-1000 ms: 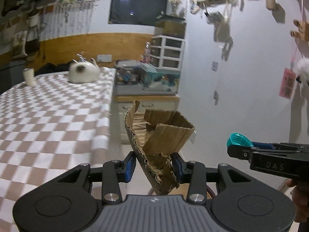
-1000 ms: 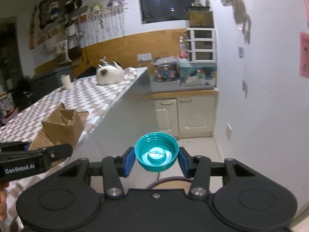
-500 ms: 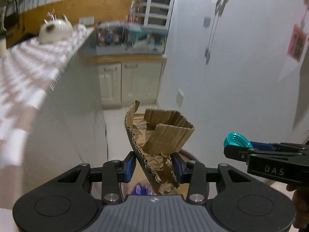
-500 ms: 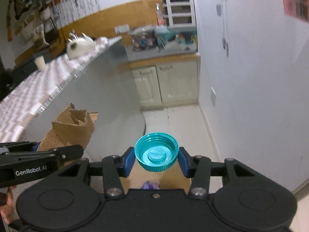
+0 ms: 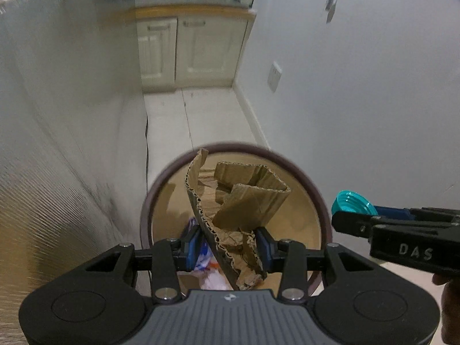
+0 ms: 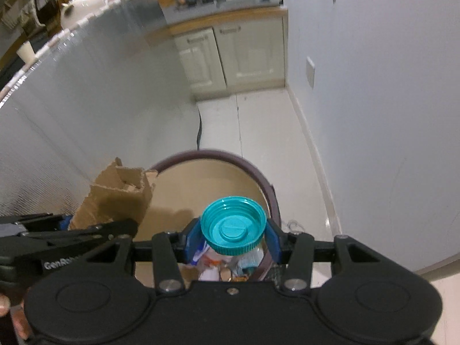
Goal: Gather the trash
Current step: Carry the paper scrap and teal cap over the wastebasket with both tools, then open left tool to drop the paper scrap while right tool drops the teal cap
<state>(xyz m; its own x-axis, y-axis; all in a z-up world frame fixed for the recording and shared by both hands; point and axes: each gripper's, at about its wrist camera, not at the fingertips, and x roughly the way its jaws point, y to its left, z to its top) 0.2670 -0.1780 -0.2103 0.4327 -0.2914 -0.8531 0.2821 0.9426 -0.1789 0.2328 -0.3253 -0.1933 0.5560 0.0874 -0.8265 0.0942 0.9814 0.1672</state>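
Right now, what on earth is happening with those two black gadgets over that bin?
A person is clearing up rubbish with a handheld tool in each hand. The left tool is clamped on a torn piece of corrugated cardboard, held above a round bin on the floor. The right tool grips a teal screw cap, also over the bin's opening. Some wrappers already lie inside the bin. Neither piece has been dropped in yet.
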